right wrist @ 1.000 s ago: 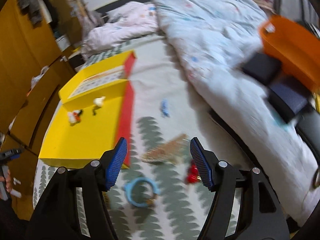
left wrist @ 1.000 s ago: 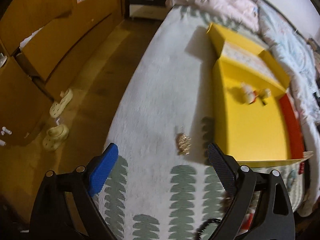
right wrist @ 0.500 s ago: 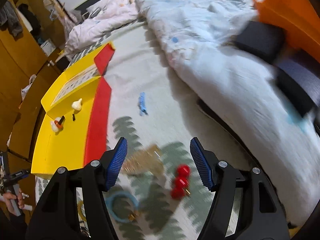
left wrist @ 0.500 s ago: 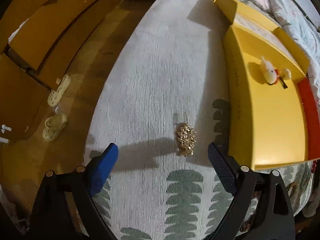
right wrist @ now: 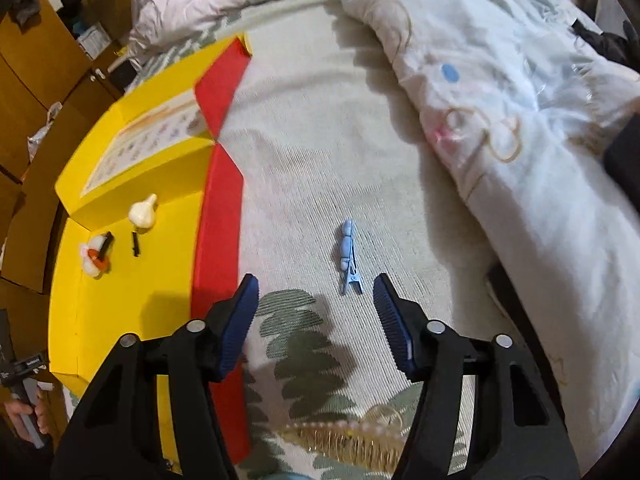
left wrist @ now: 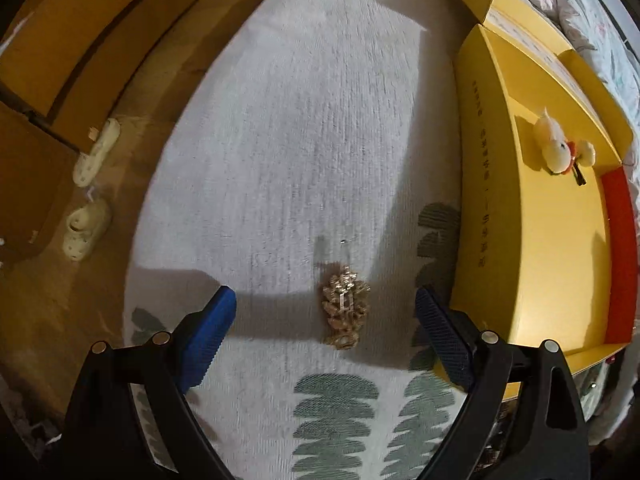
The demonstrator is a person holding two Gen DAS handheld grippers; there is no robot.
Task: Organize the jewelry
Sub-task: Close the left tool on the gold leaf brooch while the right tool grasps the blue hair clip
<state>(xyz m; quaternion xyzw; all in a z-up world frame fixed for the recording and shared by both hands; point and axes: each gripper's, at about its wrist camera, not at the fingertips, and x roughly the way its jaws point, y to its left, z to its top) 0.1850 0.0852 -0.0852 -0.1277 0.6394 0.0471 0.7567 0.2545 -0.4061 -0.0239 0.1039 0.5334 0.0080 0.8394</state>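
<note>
Because the gold brooch (left wrist: 345,307), lying on the bedspread (left wrist: 304,128) between the wide-open left gripper (left wrist: 326,334) jaws, looks light, knobbly and delicate, its broad sides suit pinching, while the right gripper (right wrist: 314,316), jaws just narrowing yet empty, frames the slim blue clip (right wrist: 349,258).

In the left wrist view, the brooch (left wrist: 345,307) lies on the bed (left wrist: 304,128) at lower centre, with the box (left wrist: 548,248) to its right. In the right wrist view, the hair clip (right wrist: 349,258) lies right of the box, and the comb (right wrist: 348,438) is at the bottom edge.
</note>
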